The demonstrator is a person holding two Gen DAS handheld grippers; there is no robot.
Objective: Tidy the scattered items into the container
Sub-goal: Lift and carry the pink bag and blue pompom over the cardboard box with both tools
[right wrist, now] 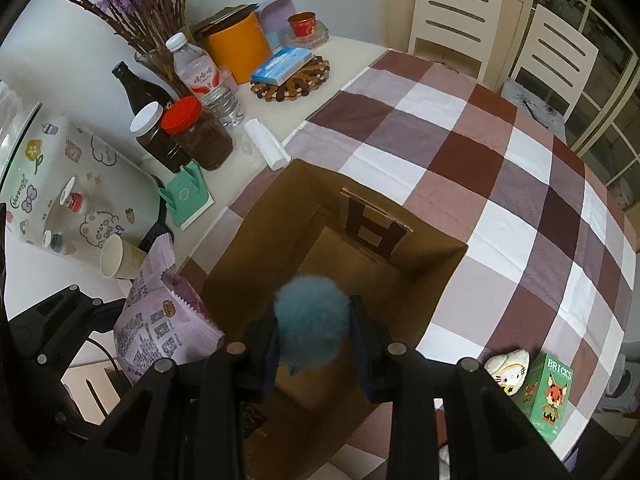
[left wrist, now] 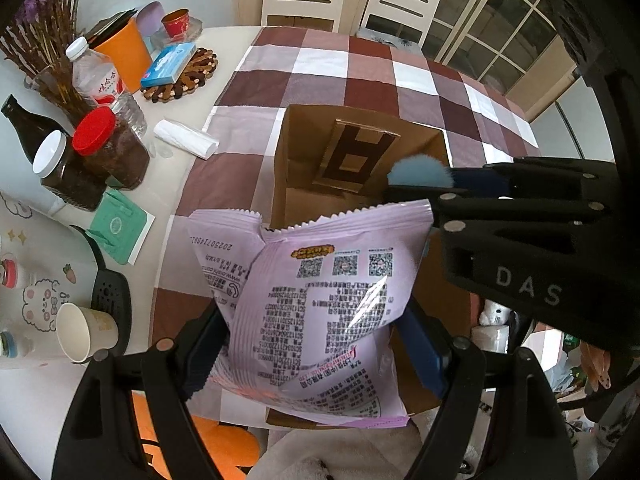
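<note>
An open cardboard box (left wrist: 304, 156) (right wrist: 248, 248) stands on the checked tablecloth. My left gripper (left wrist: 316, 344) is shut on a puffy lilac snack bag (left wrist: 320, 304) (right wrist: 160, 320), held over the box's near edge. My right gripper (right wrist: 314, 338) is shut on a fluffy blue pompom (right wrist: 310, 320) (left wrist: 420, 174), hanging above the box's open mouth; in the left wrist view it reaches in from the right. Both grippers point steeply down. A small white plush toy (right wrist: 508, 368) and a green bricks box (right wrist: 548, 392) lie on the cloth right of the box.
Left of the cloth stand jars (right wrist: 200, 132), bottles (right wrist: 200, 72), a vase of purple twigs (right wrist: 132, 4), an orange tub (right wrist: 236, 46), a white roll (right wrist: 266, 148), a green stand (right wrist: 186, 196) and a tipped paper cup (right wrist: 116, 258). Two white chairs (right wrist: 460, 4) sit behind the table.
</note>
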